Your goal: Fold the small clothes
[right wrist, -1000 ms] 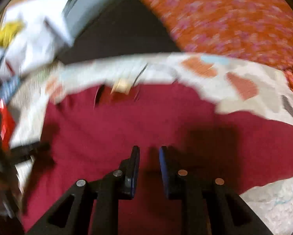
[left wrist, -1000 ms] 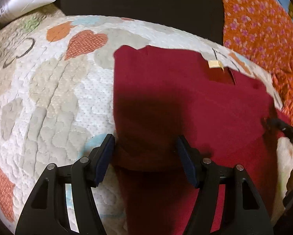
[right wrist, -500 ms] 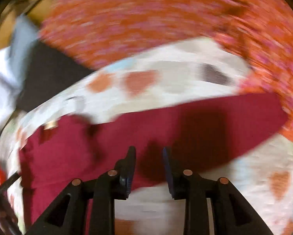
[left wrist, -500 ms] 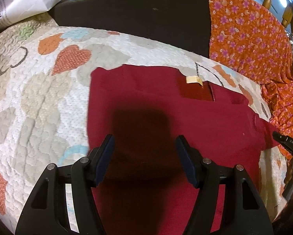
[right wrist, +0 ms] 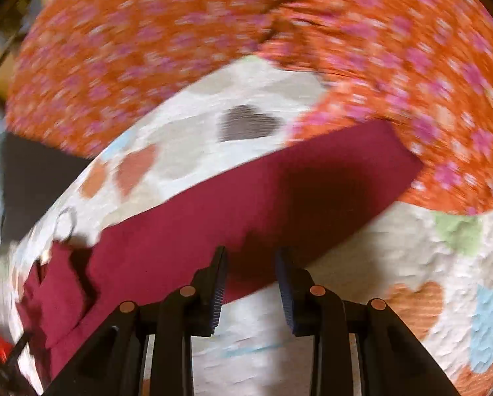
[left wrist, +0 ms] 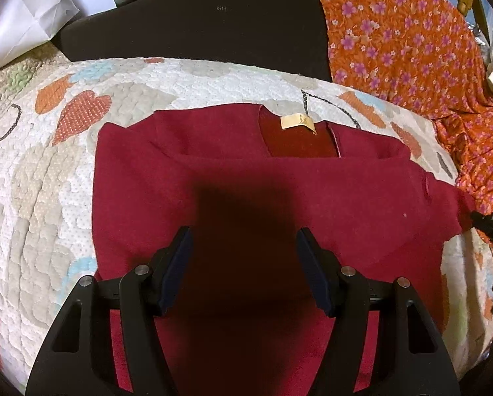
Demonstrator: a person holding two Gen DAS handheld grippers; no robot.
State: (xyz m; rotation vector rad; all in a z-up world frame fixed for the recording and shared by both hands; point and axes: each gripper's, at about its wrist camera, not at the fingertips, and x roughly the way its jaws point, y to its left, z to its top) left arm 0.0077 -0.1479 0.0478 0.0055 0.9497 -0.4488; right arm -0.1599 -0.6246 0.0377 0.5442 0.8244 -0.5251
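Heart quilt [left wrist: 48, 171], orange floral cloth [left wrist: 411, 49], red shirt [left wrist: 213, 171]

left hand-held gripper [left wrist: 243, 267] agape, right hand-held gripper [right wrist: 251, 283] parted

The dark red top [left wrist: 246, 178] lies flat, one sleeve outstretched, tan neck label showing

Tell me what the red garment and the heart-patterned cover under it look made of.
Red garment: seemingly soft matte knit or fleece, with a fuzzy, shine-free surface. Heart-patterned cover: looks like quilted cotton, puffy with stitched ridges; the exact fibre can't be told.
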